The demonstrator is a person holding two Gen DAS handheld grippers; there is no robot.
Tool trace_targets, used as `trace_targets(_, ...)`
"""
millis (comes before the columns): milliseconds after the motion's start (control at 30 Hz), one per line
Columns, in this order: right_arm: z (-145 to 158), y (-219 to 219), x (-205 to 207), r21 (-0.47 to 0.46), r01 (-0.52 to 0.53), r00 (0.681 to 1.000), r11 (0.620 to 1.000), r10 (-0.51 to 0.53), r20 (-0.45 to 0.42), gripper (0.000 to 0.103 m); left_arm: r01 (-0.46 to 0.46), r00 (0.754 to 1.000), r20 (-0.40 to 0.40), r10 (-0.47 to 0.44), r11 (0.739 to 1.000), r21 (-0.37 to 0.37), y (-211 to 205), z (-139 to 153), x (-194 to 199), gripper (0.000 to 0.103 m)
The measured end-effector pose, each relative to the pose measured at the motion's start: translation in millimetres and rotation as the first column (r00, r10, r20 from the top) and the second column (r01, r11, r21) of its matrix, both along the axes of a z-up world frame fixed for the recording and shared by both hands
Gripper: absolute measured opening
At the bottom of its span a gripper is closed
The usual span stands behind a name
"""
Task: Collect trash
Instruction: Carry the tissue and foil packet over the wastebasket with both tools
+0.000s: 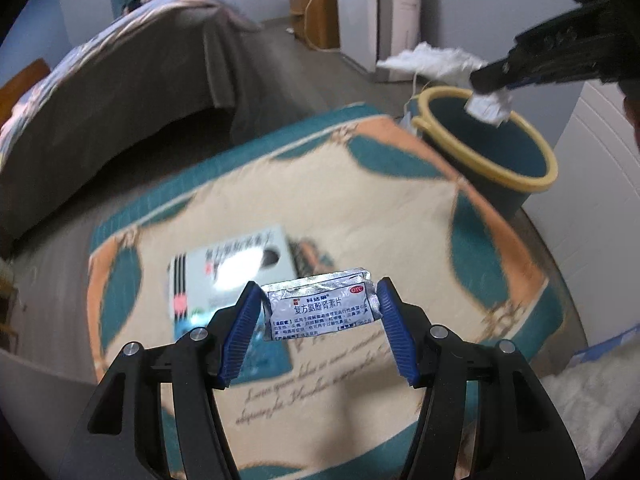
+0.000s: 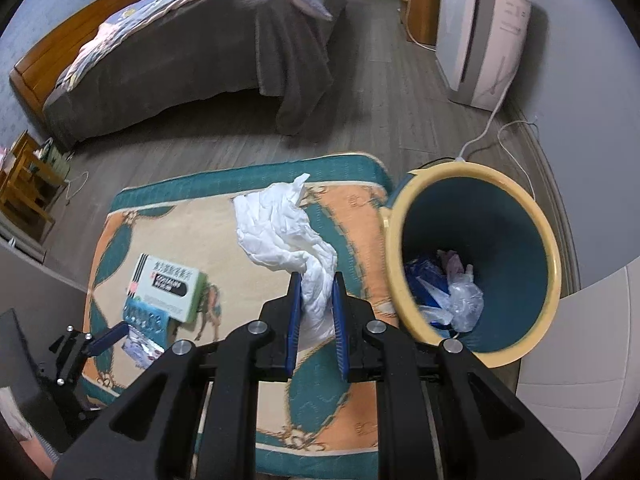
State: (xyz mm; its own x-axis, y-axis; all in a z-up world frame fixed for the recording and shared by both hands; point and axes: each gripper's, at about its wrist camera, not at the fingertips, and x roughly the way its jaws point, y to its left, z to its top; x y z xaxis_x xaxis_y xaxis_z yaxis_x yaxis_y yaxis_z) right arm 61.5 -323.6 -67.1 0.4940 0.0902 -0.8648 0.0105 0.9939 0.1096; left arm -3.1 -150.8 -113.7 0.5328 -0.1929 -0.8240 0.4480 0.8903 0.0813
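Note:
My left gripper (image 1: pixel 318 304) is shut on a silver foil medicine packet (image 1: pixel 320 306) and holds it above the patterned rug (image 1: pixel 360 220). A medicine box (image 1: pixel 228 276) lies on the rug just behind it; the box also shows in the right wrist view (image 2: pixel 168 290). My right gripper (image 2: pixel 316 308) is shut on a crumpled white tissue (image 2: pixel 284 232), held left of the teal bin with a yellow rim (image 2: pixel 472 264). In the left wrist view the tissue (image 1: pixel 432 62) hangs over the bin (image 1: pixel 492 148). The bin holds plastic bags and wrappers (image 2: pixel 452 292).
A bed with a grey cover (image 2: pixel 192 60) stands at the back left. A white appliance (image 2: pixel 476 32) with a cord on the floor (image 2: pixel 492 132) stands at the back right. A wooden stand (image 2: pixel 24 184) is at the far left.

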Motion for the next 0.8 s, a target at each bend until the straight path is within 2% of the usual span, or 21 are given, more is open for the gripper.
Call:
trace_targets(233, -4, -50, 8, 0.013, 0.076, 0.997, 0.997, -0.076, -0.004, 0.014, 0.081, 0.996, 0.029, -0.081, 0.997, -0.012, -43, 13, 15, 0.061)
trace_targets(400, -12, -99, 10, 0.026, 0.167, 0.986, 0.986, -0.166, -0.015, 0.014, 0.151, 0.988, 0.038, -0.150, 0.988, -0.022, -80, 14, 31, 0.061)
trace_targets(567, -24, -147, 9, 0.041, 0.270, 0.962, 0.962, -0.269, -0.038, 0.014, 0.246, 0.969, 0.026, -0.245, 0.968, -0.044, -134, 11, 54, 0.061)
trace_targets(800, -42, -195, 3, 0.127, 0.369, 0.929, 0.921, -0.363, -0.065, 0.015, 0.347, 0.938, 0.035, -0.346, 0.937, -0.035, -205, 5, 81, 0.061)
